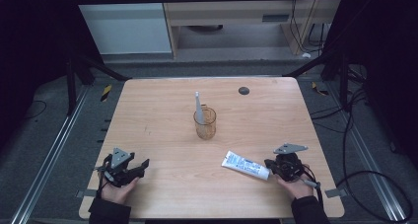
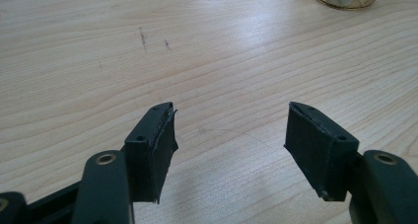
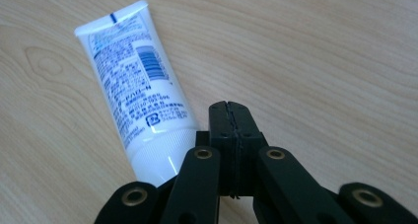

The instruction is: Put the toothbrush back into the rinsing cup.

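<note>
Only unreadable blue print on tube (image 3: 135,86)

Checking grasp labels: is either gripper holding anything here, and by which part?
Nothing is held. The right gripper is shut on itself beside the cap end of the tube. The left gripper is open over bare table.

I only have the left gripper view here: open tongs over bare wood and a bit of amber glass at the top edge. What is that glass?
Observer: An amber tumbler standing mid-table, with a grey toothbrush upright in it.
Operator: Anything near the other hand?
Observer: A white toothpaste tube lies flat beside the right tongs.
Operator: Are they gripping it?
Observer: No, the right tongs are shut with nothing between them; the tube's cap end sits just beside them.
</note>
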Tool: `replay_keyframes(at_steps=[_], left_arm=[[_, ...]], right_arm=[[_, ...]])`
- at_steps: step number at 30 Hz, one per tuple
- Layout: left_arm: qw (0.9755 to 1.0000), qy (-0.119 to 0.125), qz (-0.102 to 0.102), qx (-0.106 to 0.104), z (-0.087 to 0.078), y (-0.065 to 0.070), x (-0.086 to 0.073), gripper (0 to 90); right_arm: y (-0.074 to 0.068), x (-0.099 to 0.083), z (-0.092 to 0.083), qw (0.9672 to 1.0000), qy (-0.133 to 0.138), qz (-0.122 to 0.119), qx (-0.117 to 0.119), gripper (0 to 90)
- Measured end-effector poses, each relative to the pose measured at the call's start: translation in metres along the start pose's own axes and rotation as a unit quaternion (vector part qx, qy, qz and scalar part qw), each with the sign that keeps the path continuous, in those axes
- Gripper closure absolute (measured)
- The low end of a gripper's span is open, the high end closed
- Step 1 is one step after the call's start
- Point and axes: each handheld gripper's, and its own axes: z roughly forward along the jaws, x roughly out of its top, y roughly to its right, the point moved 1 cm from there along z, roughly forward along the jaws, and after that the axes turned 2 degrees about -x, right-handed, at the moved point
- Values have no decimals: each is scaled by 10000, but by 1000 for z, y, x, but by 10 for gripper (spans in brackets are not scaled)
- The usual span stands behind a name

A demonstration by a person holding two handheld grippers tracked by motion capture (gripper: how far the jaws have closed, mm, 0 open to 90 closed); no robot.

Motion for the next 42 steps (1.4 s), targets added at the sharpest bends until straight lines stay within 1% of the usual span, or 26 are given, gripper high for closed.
replay_keyframes(at_steps=[4, 10, 14, 20, 28, 31, 33, 37, 42], left_arm=[[10000, 3, -5, 7, 0, 0, 0, 351], [10000, 3, -2, 15, 0, 0, 0, 352], [10000, -9, -5, 13, 0, 0, 0, 352], [10000, -21, -18, 7, 0, 0, 0, 346], [10000, -41, -18, -2, 1, -1, 0, 344], [10000, -45, -23, -7, 1, -1, 0, 344], [10000, -47, -34, -11, 1, -1, 0, 344], [10000, -48, -30, -24, 1, -1, 0, 342], [10000, -49, -22, -11, 2, -1, 1, 340]], right_arm=[[-2, -6, -2, 10000, -76, 10, 29, 900], [-7, -11, -6, 9998, -116, -94, 97, 899], [-12, -15, -8, 9997, -131, -114, 184, 899], [-18, -19, -11, 9995, -146, -96, 266, 899], [-25, -20, -11, 9993, -174, -171, 301, 896], [-25, -20, -11, 9993, -185, -190, 266, 887], [-25, -19, -11, 9993, -200, -154, 263, 875], [-23, -16, -15, 9997, -111, -139, 140, 847], [-21, -8, -20, 9999, 37, -146, -19, 766]])
